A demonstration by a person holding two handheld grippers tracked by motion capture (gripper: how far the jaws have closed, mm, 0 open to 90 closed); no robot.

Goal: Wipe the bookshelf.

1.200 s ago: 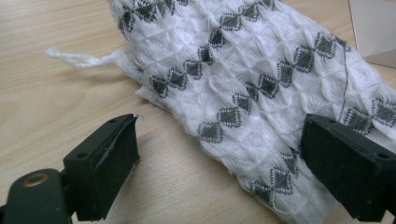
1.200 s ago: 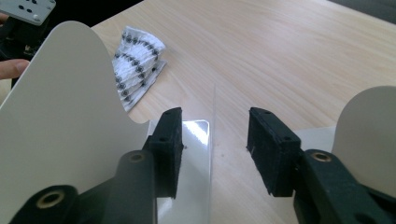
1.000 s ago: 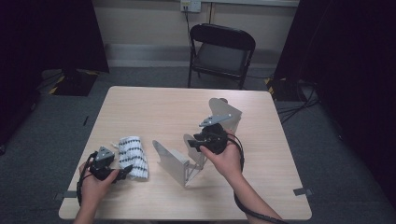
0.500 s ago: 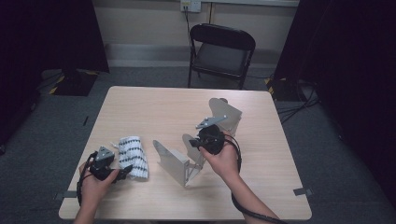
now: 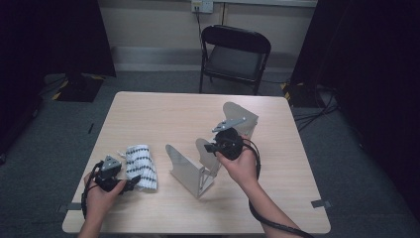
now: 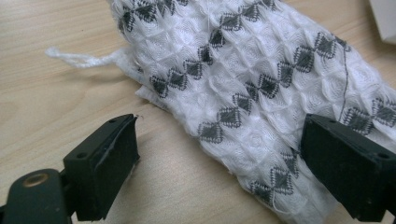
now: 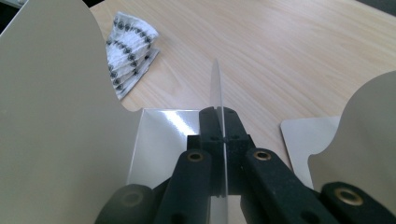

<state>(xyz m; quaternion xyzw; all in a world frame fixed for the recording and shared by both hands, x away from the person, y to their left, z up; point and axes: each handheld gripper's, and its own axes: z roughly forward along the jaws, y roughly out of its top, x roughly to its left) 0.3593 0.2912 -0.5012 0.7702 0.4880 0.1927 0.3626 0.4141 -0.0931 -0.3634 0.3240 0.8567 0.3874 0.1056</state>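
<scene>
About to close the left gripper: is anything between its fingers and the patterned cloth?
Nothing visible. The left gripper is open, the cloth lies between its fingers on the bare table.

Black grippers (image 5: pixel 224 144) with brass-ringed screw holes; grey three-cornered top plates; trailing black cables

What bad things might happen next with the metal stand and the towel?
1. The right claw pinches only the thin edge of one plate of the stand, so the plate might slip out or the stand might tip if pulled.
2. The left claw is open around the towel's end, so closing there may catch just a loose fold.
</scene>
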